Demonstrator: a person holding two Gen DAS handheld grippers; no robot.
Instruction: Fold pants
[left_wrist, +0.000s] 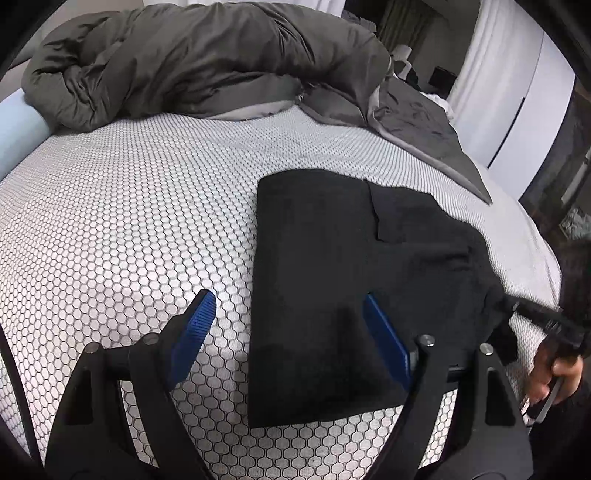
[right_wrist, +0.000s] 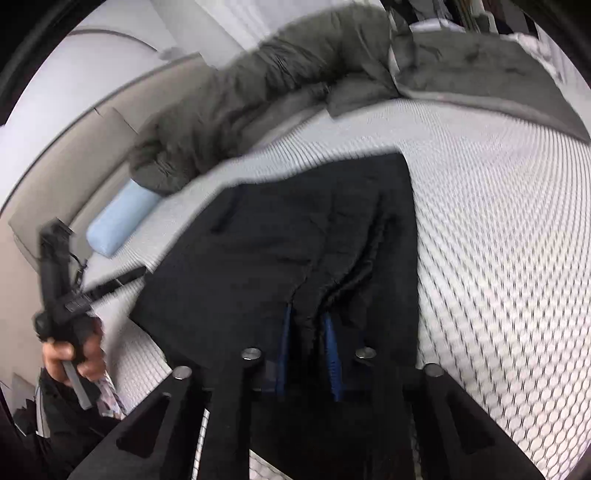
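Observation:
The black pants (left_wrist: 332, 280) lie partly folded on the bed's honeycomb-patterned mattress (left_wrist: 129, 221). My left gripper (left_wrist: 288, 306) is open above the pants' left edge, with one blue finger (left_wrist: 195, 325) over the mattress and the other over the cloth. It holds nothing. In the right wrist view the pants (right_wrist: 288, 236) hang bunched from my right gripper (right_wrist: 306, 325), which is shut on a pinch of the black cloth between its blue fingers (right_wrist: 330, 347). The right gripper's body and the hand holding it show at the left view's right edge (left_wrist: 554, 332).
A crumpled grey duvet (left_wrist: 192, 59) lies across the far side of the bed. A light blue bolster (right_wrist: 118, 221) lies at the bed's far end beside a beige headboard (right_wrist: 55, 184). White wardrobe doors (left_wrist: 517, 110) stand beyond the bed. The left gripper and its hand show in the right view (right_wrist: 62, 295).

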